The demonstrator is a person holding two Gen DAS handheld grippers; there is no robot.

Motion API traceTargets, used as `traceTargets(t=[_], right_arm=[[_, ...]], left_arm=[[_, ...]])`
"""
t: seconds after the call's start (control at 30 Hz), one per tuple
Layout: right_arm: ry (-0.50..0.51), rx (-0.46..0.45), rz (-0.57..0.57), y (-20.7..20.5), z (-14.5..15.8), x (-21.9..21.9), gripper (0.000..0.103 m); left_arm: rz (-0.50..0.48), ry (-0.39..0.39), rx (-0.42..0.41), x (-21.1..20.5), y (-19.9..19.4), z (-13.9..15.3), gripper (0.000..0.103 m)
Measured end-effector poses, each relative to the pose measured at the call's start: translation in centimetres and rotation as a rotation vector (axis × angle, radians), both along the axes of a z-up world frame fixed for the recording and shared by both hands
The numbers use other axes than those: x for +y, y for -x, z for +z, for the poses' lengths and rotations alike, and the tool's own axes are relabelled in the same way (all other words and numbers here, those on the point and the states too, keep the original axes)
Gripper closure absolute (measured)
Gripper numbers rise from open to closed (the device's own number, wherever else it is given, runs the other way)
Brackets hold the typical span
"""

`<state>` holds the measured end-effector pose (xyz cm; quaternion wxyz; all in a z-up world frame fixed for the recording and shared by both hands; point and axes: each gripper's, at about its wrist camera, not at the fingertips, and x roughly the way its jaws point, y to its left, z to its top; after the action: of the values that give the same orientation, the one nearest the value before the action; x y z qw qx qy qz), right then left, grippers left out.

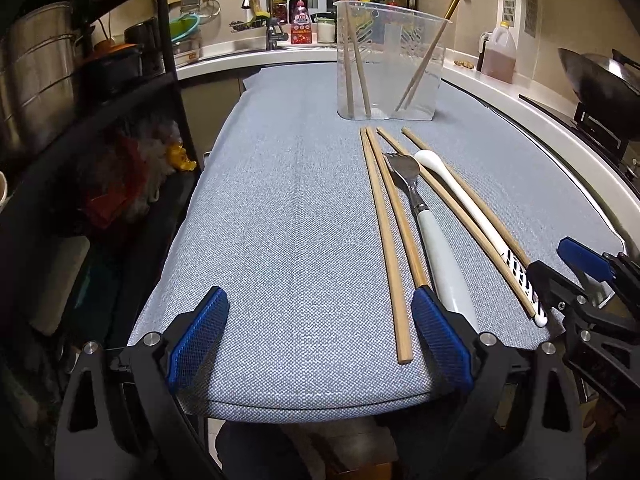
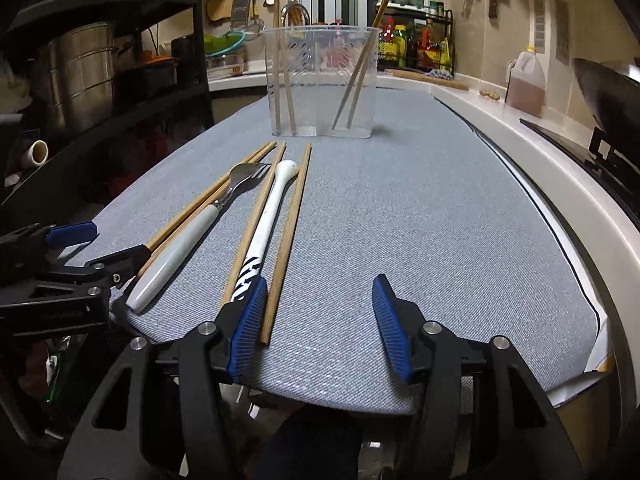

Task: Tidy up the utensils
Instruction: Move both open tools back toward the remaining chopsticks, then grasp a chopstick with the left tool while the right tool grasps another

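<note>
Utensils: four chopsticks (image 1: 386, 240), a fork (image 1: 424, 220) and a white spoon (image 1: 468, 204) lie lengthwise on my worktop (image 1: 280, 220), handles toward me, presumably for easy pickup. Four chopsticks already stand in the clear holder (image 1: 390, 60). Both my jaws are spread, empty. My left gripper (image 1: 320, 336) hides one chopstick end.
</note>
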<state>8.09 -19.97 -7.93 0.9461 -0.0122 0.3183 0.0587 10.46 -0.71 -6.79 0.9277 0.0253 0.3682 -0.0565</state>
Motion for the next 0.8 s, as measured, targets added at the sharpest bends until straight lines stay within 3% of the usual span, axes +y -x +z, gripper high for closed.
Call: traceTargets(t=[0.17,0.2,0.23,0.27,0.3,0.37,0.43,0.53,0.8], right_arm=[[-0.016,-0.066,-0.018,0.1,-0.5,-0.2,0.041],[-0.019,-0.072,-0.019,0.1,-0.5,-0.2,0.043],[-0.028,-0.076,-0.007,0.2,-0.5,-0.2,0.051],[-0.030,-0.079,0.018,0.3,-0.5,-0.1,0.063],[-0.031,-0.079,0.040,0.4,-0.4,0.1,0.068],[-0.046,-0.075,0.057,0.5,-0.4,0.3,0.083],[-0.061,-0.077,0.057,0.6,-0.4,0.4,0.088],[-0.080,-0.082,0.020,0.6,-0.5,0.7,0.096],[-0.093,-0.032,-0.009,0.8,0.5,0.1,0.098]], left_arm=[[0.000,0.007,-0.036,-0.1,0.2,-0.2,0.013],[-0.001,0.011,-0.038,-0.2,0.3,-0.1,0.020],[-0.012,0.011,-0.047,-0.3,0.4,0.0,0.028],[-0.036,0.012,-0.051,-0.6,0.4,0.1,0.042],[-0.050,0.013,-0.053,-0.8,0.4,0.2,0.054],[-0.063,0.020,-0.056,-1.1,0.6,0.2,0.068],[-0.057,0.029,-0.060,-1.2,0.7,0.2,0.083],[-0.052,0.054,-0.052,-1.3,0.6,0.1,0.096],[-0.076,0.053,-0.040,-1.1,1.2,1.3,0.096]])
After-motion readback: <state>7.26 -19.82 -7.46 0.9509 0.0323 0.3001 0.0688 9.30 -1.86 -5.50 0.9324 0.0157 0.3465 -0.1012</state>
